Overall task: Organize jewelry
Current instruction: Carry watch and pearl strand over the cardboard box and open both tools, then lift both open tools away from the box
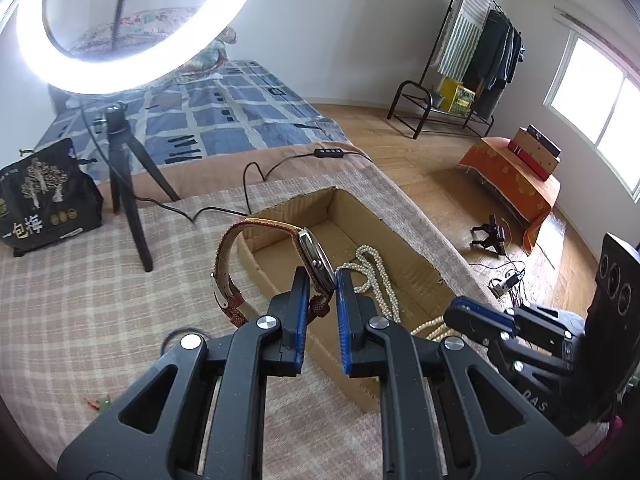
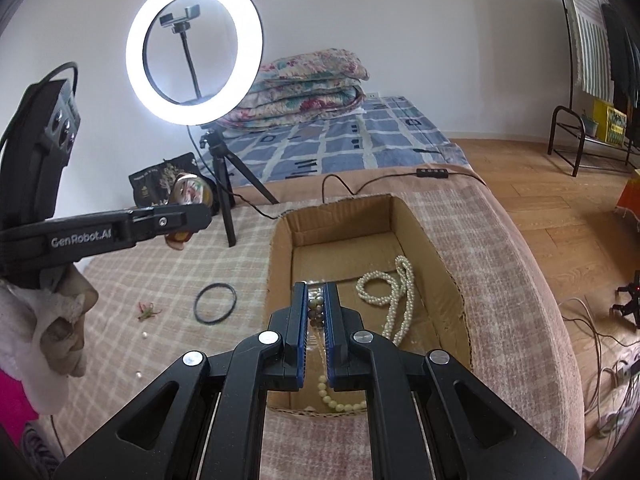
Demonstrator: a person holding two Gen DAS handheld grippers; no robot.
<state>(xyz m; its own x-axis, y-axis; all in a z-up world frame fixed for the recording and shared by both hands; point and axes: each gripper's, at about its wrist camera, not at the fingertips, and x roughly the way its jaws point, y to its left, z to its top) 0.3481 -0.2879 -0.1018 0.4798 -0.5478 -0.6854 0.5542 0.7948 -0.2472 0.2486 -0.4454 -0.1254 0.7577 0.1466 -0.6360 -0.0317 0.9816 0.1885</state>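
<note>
My left gripper (image 1: 322, 282) is shut on a wristwatch (image 1: 316, 258) with a woven brown strap, held in the air at the left edge of the open cardboard box (image 1: 404, 236). In the right wrist view the left gripper (image 2: 188, 216) shows at the left with the watch face (image 2: 191, 189) above it. My right gripper (image 2: 317, 300) is shut on a beaded necklace (image 2: 316, 306) over the box (image 2: 412, 220); its pale beads hang down below the jaws. A white pearl necklace (image 2: 394, 300) lies on the box floor and also shows in the left wrist view (image 1: 378, 276).
The box sits on a checked blanket (image 2: 160, 280) on a bed. A black ring band (image 2: 215, 303), a small green and pink item (image 2: 147, 311) and loose pearls (image 2: 144, 334) lie left of the box. A ring light on a tripod (image 2: 224, 184) and a black bag (image 2: 160, 184) stand behind.
</note>
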